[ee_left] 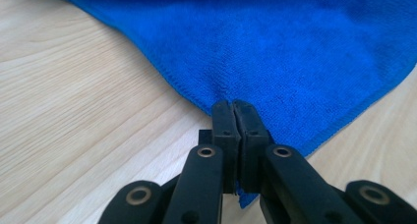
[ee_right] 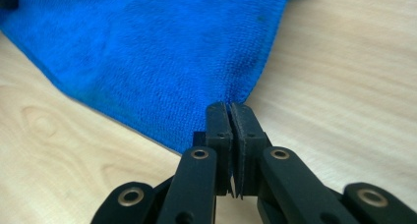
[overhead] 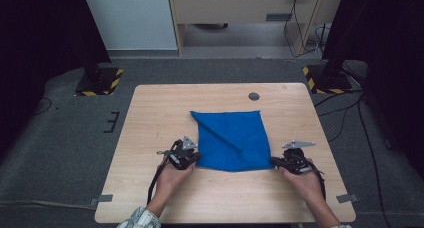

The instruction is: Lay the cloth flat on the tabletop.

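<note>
**A:** From the high view, one blue cloth (overhead: 232,140) lay on the near half of the wooden table (overhead: 150,118), partly folded, with diagonal creases across it. The left gripper (overhead: 196,158) was at its near left corner and the right gripper (overhead: 274,161) at its near right corner, one in each of the person's hands.

**B:** And the count was short: one cloth, two grippers, two hands, one table. A small dark round cap (overhead: 254,96) sat in the tabletop beyond the cloth, well apart from it.

**A:** In the left gripper view, the left gripper (ee_left: 233,106) had its jaws pressed together on the stitched corner of the cloth (ee_left: 275,52), with a blue tip poking out below the pads. The rest of the fabric lay flat on the table (ee_left: 74,111).

**B:** That looked like microfibre: soft, light, limp. By that judgement it would sag and drape the moment it was lifted, so the hemmed corners were the sensible places to pinch, since the hem gave the pads something firmer to bite.

**A:** In the right gripper view, it was the same story. The right gripper (ee_right: 230,108) was clamped on the other near corner of the cloth (ee_right: 147,52), and the fabric bunched slightly just ahead of the pads.

**B:** Nothing fragile there, and it was hardly slippery. The likelier trouble was a thin corner sliding out of the pinch, or the two layers separating, if the corners were pulled unevenly.
</note>
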The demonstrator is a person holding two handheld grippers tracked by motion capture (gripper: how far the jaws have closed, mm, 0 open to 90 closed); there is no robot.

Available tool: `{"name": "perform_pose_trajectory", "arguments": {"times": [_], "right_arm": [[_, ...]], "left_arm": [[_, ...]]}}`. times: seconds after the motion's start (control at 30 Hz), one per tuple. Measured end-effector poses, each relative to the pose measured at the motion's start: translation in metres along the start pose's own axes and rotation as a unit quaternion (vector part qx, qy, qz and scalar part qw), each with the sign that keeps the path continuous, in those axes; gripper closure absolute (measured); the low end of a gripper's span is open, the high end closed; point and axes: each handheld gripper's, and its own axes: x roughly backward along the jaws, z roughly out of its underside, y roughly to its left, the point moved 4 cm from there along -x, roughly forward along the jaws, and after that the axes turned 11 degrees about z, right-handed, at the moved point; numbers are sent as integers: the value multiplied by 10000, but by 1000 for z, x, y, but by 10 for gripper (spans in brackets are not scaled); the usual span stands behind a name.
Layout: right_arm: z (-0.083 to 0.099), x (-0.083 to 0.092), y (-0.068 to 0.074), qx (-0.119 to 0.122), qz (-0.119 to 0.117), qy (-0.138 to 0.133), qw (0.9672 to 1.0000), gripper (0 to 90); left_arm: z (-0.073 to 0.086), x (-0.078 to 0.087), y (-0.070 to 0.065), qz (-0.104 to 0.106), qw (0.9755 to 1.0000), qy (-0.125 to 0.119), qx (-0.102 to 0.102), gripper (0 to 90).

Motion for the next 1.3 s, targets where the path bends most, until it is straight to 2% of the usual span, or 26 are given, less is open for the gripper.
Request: {"name": "perform_pose_trajectory", "arguments": {"times": [0.1,0.23,0.3,0.4,0.57,0.8,0.87,0.97,1.1,1.3], "right_arm": [[5,-1,12,166,-90,26,9998,876],[5,-4,20,198,-139,93,9997,876],[6,-4,25,261,-168,142,9994,876],[7,-1,27,218,-212,175,9994,876],[14,7,26,209,-235,222,9993,876],[24,18,16,48,-245,257,9994,876],[25,19,17,46,-262,272,9993,876],[24,19,21,44,-343,270,9990,876],[25,16,29,193,-383,298,9986,875],[28,21,25,112,-356,324,9988,874]], "left_arm": [[9,12,4,-43,10000,30,84,885],[17,18,8,-41,9998,90,165,885],[20,22,8,-41,9998,128,153,885],[24,26,8,-21,9998,159,145,885],[24,22,2,82,9997,178,159,883],[24,19,-13,194,9992,333,63,883],[26,22,-14,164,9991,379,5,883],[31,26,-12,149,9991,385,48,884],[36,32,-11,167,9991,382,116,884],[36,32,-19,277,9988,393,74,882]]}}
